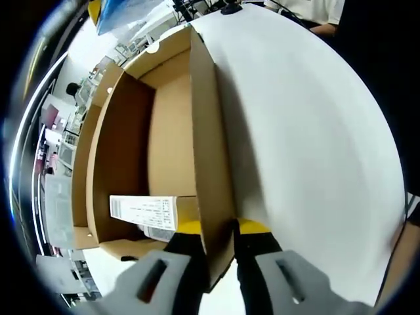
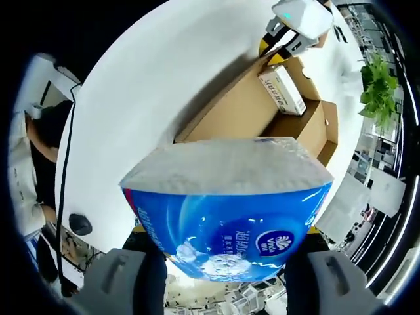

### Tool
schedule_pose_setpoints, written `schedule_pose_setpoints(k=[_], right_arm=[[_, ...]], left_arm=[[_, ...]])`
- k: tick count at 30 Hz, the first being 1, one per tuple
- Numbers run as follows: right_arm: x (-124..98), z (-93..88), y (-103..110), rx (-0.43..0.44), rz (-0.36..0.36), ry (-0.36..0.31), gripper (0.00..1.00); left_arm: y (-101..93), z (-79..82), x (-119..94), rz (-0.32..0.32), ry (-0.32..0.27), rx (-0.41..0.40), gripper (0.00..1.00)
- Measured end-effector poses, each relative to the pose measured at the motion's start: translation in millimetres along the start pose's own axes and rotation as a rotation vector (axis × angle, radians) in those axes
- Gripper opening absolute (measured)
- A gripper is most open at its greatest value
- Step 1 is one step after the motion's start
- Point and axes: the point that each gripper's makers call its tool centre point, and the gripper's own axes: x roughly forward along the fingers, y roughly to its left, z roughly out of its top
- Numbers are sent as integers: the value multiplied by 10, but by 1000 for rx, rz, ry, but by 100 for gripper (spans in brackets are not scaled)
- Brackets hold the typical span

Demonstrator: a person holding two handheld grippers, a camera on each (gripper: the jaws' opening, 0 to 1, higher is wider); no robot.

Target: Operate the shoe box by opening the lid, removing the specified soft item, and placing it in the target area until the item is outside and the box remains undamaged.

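Tissues (image 2: 226, 210) clamped crosswise in right gripper (image 2: 223, 262), lifted clear of box (image 2: 262, 108); left gripper (image 1: 220, 252) pinches box wall (image 1: 210, 151); table (image 2: 151, 85) beyond.

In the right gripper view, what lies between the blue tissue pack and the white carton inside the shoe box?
Only bare cardboard floor of the shoe box separates the tissue pack from the white carton.

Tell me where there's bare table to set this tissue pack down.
The white table is bare along the cardboard box wall that the left gripper clamps. It is crowded inside the box, where a small white carton lies. The right gripper holds the tissue pack.
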Motion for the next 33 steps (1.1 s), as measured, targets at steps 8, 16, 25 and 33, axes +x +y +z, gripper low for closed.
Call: schedule_pose_setpoints(k=[8, 16, 25, 33], right_arm=[[-86, -136, 147, 62, 3, 20, 72], [-143, -259, 434, 127, 36, 46, 72], [-157, -317, 650, 177, 50, 54, 72], [-91, -356, 917, 253, 84, 58, 72]], left_arm=[[1, 0, 0, 1, 2, -1, 13], [1, 4, -2, 0, 1, -3, 13], [-2, 7, -3, 2, 3, -3, 13], [-4, 6, -3, 4, 7, -4, 13]])
